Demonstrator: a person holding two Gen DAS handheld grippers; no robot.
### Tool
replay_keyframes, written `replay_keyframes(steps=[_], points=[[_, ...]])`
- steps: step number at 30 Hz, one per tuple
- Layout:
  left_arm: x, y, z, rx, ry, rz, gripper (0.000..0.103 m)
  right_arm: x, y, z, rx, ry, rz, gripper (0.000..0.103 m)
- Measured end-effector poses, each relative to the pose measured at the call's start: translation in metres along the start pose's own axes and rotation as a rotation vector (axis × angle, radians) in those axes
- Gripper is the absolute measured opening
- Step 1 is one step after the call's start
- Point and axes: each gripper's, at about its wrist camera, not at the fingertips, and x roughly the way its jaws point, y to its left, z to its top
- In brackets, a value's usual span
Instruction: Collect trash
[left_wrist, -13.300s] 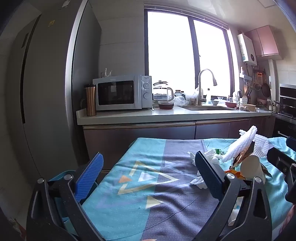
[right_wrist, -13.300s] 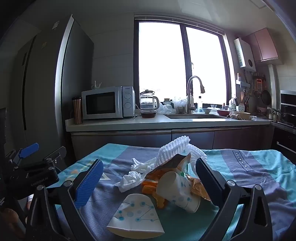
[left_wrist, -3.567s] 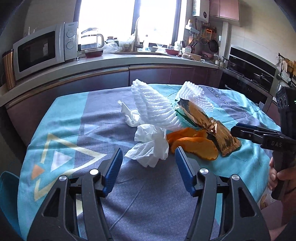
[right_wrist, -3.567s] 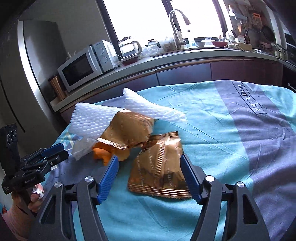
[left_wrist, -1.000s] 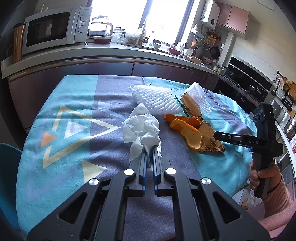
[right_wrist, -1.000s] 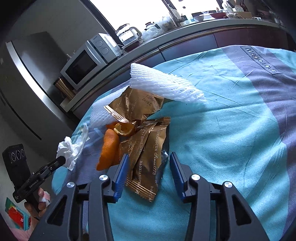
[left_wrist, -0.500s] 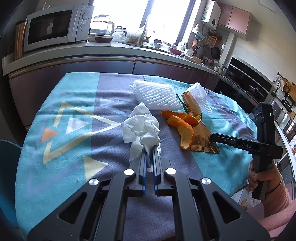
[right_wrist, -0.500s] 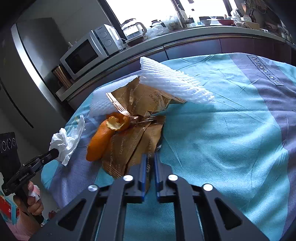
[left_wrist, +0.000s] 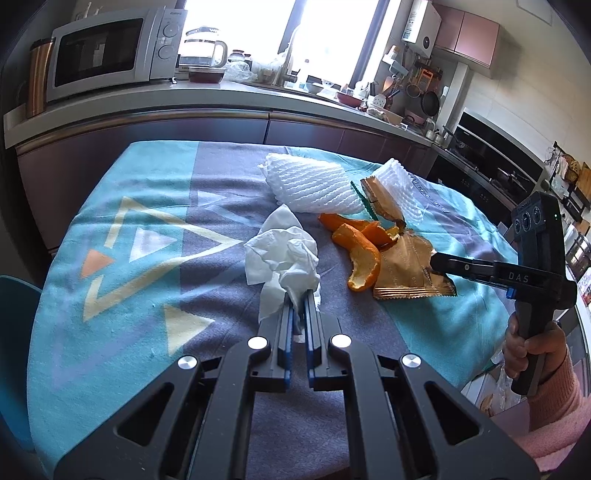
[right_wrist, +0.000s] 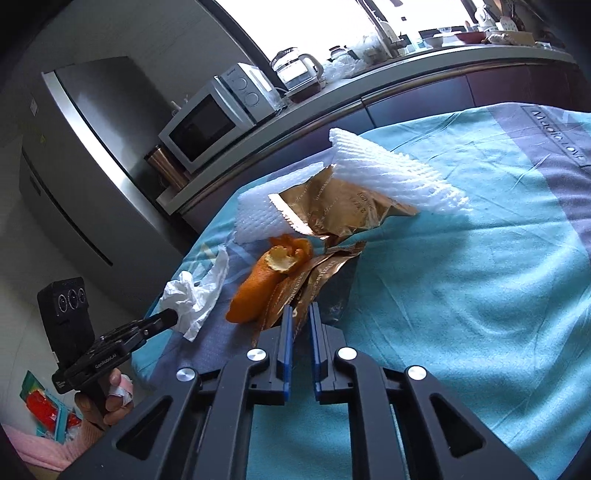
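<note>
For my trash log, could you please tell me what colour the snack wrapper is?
Shiny gold snack wrapper, clearest in the right wrist view.

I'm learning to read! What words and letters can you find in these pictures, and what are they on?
"DAS" is on the right claw, on its black arm.
"GenRobot.AI" is on the left claw, on its black body.
"Magic Love", in fancy letters, is on the tablecloth, at its far corner.
The gold wrappers carry print too blurred to read.
The microwave has a small word above its dials, too small to read.
</note>
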Motion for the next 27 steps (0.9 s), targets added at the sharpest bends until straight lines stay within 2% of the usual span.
replay_keyframes(steps=[4,5,7,15,21,25,27], points=[[0.000,0.000,0.000,-0.001,0.001,0.003,0.006,0.007,0.004,0.001,-0.010,-0.006,-0.021,0.017],[0.000,0.000,-0.001,-0.001,0.001,0.005,0.006,0.008,0.005,0.001,-0.014,-0.005,-0.024,0.015],[0.000,0.000,-0.001,-0.001,0.000,0.008,0.006,0.008,0.007,0.001,-0.024,-0.008,-0.031,0.006],[-0.011,0.003,-0.004,0.010,-0.011,0.024,0.006,-0.016,0.018,0.004,-0.082,-0.053,-0.045,0.002],[-0.033,0.010,-0.009,0.006,-0.041,0.048,0.006,-0.036,0.040,0.008,-0.140,-0.080,0.016,0.002],[-0.052,0.022,-0.013,-0.022,-0.070,0.066,0.006,-0.031,0.066,0.010,-0.210,-0.071,0.072,0.002],[-0.062,0.030,-0.015,-0.037,-0.084,0.081,0.006,-0.023,0.076,0.010,-0.246,-0.060,0.048,0.002]])
